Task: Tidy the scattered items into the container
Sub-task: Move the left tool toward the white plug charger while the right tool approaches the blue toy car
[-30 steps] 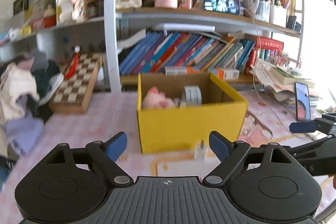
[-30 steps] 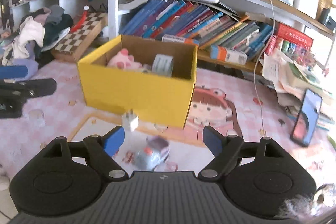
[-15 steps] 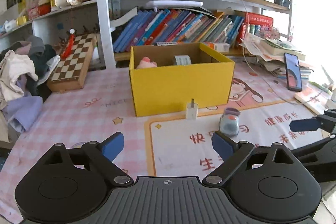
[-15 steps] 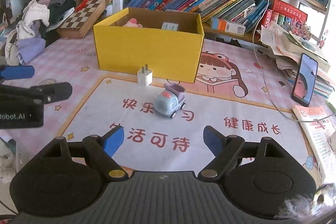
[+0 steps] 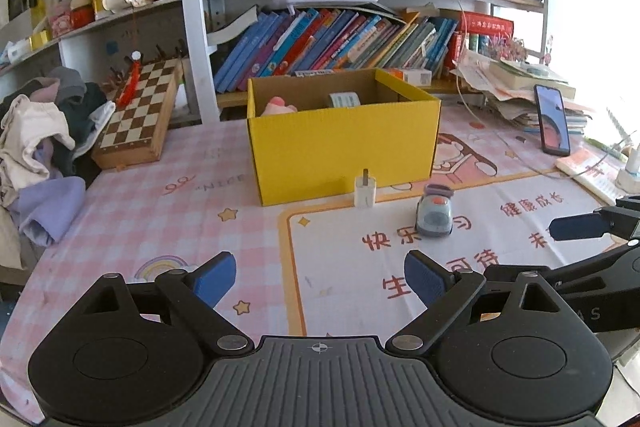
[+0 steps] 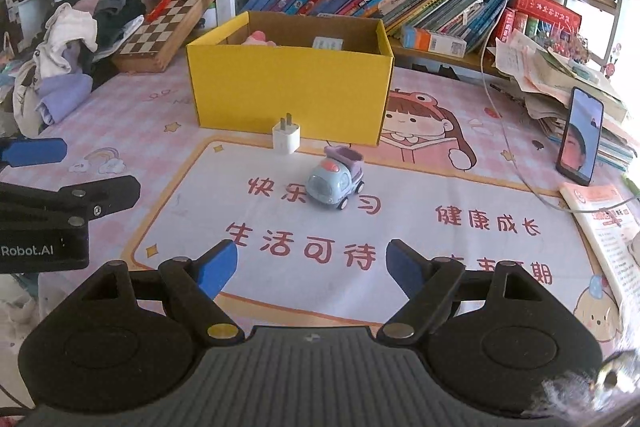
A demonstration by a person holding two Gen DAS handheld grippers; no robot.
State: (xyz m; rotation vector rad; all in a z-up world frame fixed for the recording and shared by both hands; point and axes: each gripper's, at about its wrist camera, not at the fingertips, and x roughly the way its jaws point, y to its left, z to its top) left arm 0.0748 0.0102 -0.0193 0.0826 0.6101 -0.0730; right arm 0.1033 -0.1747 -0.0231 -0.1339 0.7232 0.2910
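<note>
Looking down both wrist cams, we've got the yellow cardboard box sitting toward the far middle of the pink checked table mat, just in front of the bookshelf. Inside it we can see a pink plush toy on the left and a roll of tape more to the right, both mostly hidden by the front wall. Still out on the mat are two things: a white plug charger standing prongs-up just beside the box's near wall, whether touching it we can't tell, and a little blue-grey toy car a bit nearer and to the right of the charger, on the white panel with the red Chinese lettering. Our left gripper hangs over the near part of the mat with its blue fingers spread wide and nothing between them. Our right gripper is the same deal, spread wide and empty, with the toy car roughly straight ahead of it but well apart. Each gripper pokes into the edge of the other's view. Off to the far left there's a chessboard leaning by a pile of clothes, and on the right a phone propped against a messy stack of papers.
</note>
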